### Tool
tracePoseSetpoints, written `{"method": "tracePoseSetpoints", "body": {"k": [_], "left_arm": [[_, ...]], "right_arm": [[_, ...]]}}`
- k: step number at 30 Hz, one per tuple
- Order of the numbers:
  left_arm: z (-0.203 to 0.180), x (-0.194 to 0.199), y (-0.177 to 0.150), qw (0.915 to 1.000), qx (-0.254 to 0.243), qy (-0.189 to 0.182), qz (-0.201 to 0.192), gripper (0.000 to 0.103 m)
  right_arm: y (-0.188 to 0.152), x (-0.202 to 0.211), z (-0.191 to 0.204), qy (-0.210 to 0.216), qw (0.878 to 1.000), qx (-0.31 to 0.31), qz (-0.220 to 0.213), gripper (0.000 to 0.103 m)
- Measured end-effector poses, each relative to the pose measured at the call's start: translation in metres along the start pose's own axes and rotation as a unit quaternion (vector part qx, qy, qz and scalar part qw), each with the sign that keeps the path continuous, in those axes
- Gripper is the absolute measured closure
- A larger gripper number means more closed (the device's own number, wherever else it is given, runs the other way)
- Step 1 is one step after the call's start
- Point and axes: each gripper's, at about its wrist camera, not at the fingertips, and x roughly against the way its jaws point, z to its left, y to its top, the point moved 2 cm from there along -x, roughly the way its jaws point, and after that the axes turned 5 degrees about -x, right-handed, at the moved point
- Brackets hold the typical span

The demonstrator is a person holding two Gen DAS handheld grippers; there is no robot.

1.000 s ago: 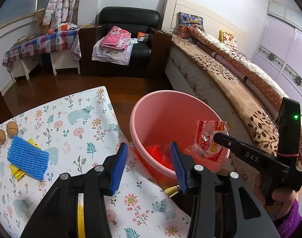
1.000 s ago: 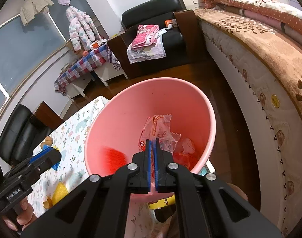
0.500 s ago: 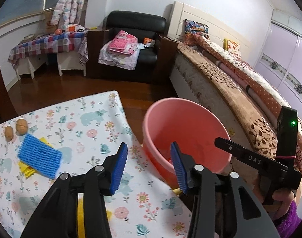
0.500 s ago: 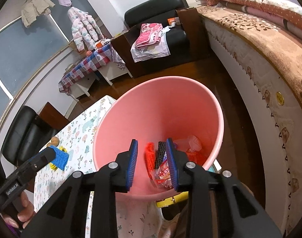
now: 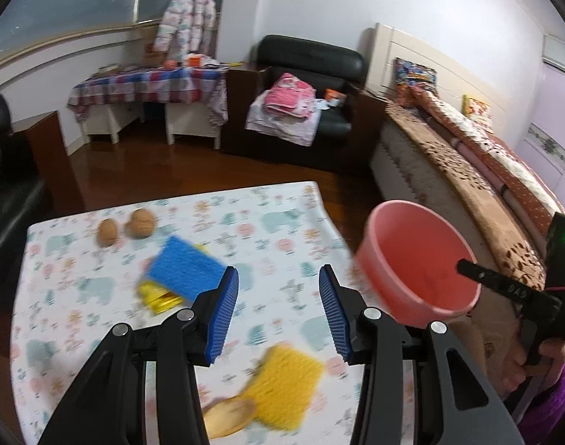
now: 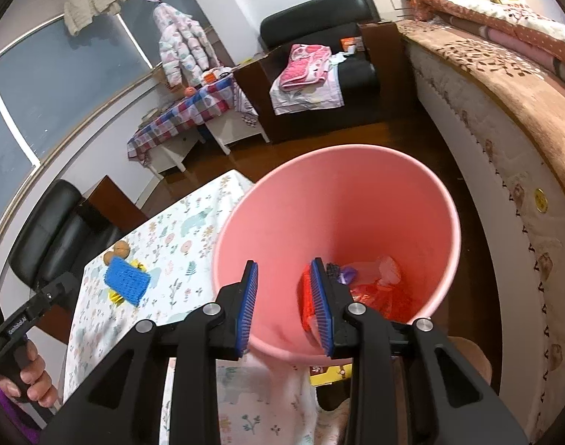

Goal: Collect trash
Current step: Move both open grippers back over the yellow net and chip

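Pink bucket (image 6: 338, 237) sits mid-frame under my empty right gripper (image 6: 284, 306), jaws apart. My left gripper (image 5: 278, 315), also wide, should drop slowly onto the yellow net (image 5: 286, 389) at the bottom.

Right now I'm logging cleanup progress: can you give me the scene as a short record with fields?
left gripper: open, empty, above the table
right gripper: open, empty, over the bin
pink bin: beside the table, holds red wrappers
table: blue sponge lying on a yellow wrapper, yellow sponge, two walnuts
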Motion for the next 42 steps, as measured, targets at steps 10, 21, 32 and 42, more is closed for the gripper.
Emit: {"method": "tracePoseSetpoints", "body": {"k": [10, 21, 32, 42], "left_arm": [[0.031, 0.019, -0.038, 0.9996, 0.000, 0.017, 0.024, 0.058], [0.045, 0.022, -0.089, 0.9980, -0.012, 0.002, 0.061, 0.058], [0.058, 0.010, -0.119, 0.9958, 0.018, -0.006, 0.090, 0.058], [0.060, -0.001, -0.125, 0.9938, 0.033, -0.021, 0.104, 0.069]], "right_arm": [[-0.013, -0.003, 0.033, 0.018, 0.999, 0.036, 0.020, 0.073], [-0.051, -0.015, 0.084, 0.036, 0.992, 0.095, 0.070, 0.073], [-0.082, -0.026, 0.113, 0.043, 0.984, 0.132, 0.109, 0.073], [-0.092, -0.033, 0.119, 0.053, 0.981, 0.130, 0.136, 0.073]]}}
